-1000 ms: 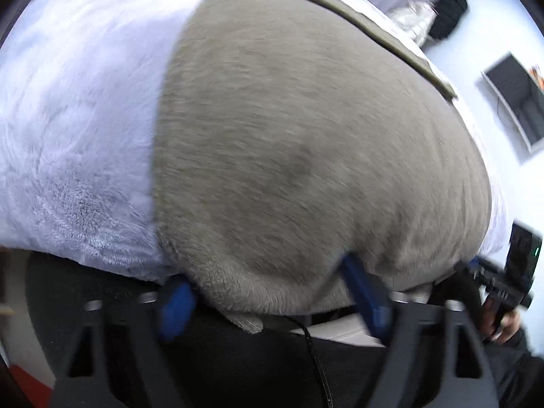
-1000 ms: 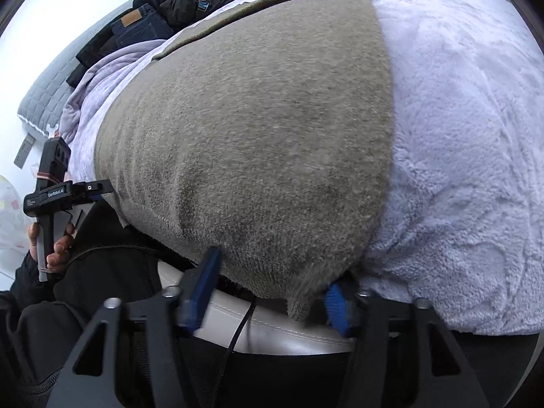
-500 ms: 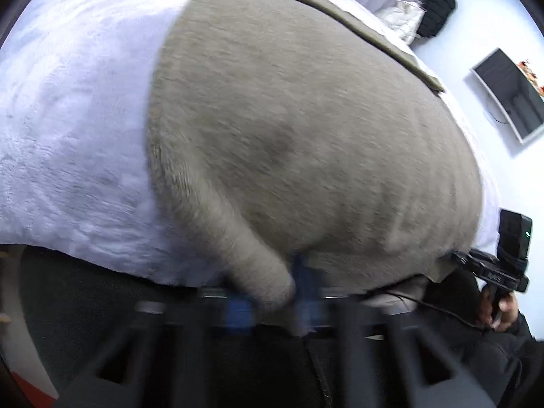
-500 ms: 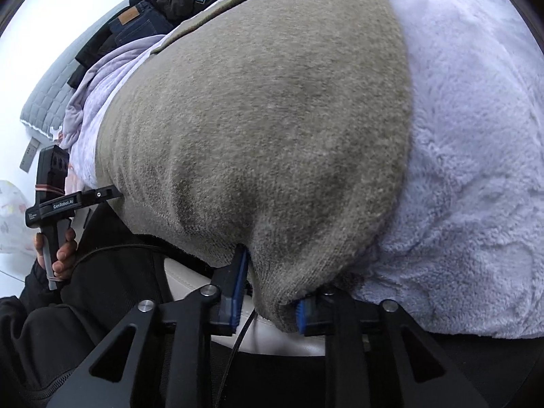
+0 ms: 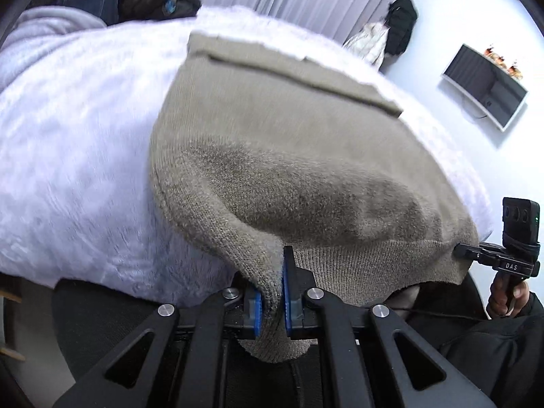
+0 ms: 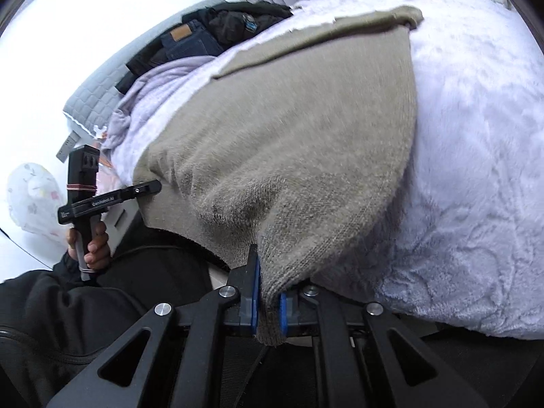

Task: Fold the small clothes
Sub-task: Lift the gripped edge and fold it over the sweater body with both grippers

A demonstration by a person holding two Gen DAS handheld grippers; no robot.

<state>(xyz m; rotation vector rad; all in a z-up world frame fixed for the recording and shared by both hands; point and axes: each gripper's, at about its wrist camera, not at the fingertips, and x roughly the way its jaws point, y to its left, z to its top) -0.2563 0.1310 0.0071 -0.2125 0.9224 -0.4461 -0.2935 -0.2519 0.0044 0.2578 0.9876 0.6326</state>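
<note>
A taupe knitted garment [image 5: 306, 142] lies spread on a pale lilac fleece blanket [image 5: 74, 156] over a bed. My left gripper [image 5: 272, 292] is shut on the garment's near left corner, a fold of knit pinched between its blue pads. In the right wrist view the same garment [image 6: 289, 129] fills the middle, and my right gripper [image 6: 270, 302] is shut on its near right corner. Both corners are lifted a little off the blanket [image 6: 476, 170]. Each view shows the other gripper at the opposite corner: the right one [image 5: 476, 253], the left one [image 6: 149, 188], each held by a hand.
Dark clothes and jeans [image 6: 204, 40] are piled at the far end of the bed. A grey quilted headboard [image 6: 88, 98] is beyond. A wall monitor [image 5: 482, 85] and hanging coats [image 5: 397, 27] are on the far right. The person's dark trousers [image 6: 51, 323] are below.
Both grippers closed on the garment's near corners, having stood open around the hem. Both then rose, lifting the near hem off the blanket, and more of the room came into view.
</note>
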